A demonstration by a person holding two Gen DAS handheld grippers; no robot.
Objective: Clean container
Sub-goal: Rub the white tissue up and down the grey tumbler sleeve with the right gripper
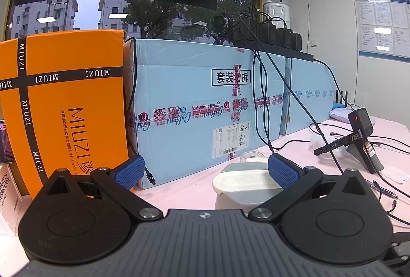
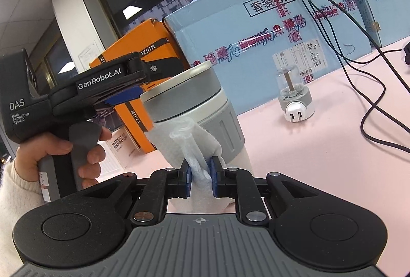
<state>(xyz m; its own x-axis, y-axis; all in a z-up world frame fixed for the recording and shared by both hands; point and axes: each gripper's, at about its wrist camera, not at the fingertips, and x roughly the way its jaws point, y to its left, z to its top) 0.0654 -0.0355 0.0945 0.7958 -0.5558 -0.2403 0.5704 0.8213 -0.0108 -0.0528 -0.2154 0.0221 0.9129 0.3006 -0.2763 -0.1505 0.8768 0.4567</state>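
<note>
The container is a white and grey lidded canister standing on the pink table. My right gripper is shut on a white wipe, which is pressed against the container's front side. My left gripper is open; in the left wrist view the container's lid sits low between its blue fingers, nearer the right one. In the right wrist view the left gripper's body is beside the container's upper left.
An orange MIUZI box and light blue cartons stand behind the container. A small clear-domed device with a plug sits to the right. Black cables and a camera on a stand lie on the right.
</note>
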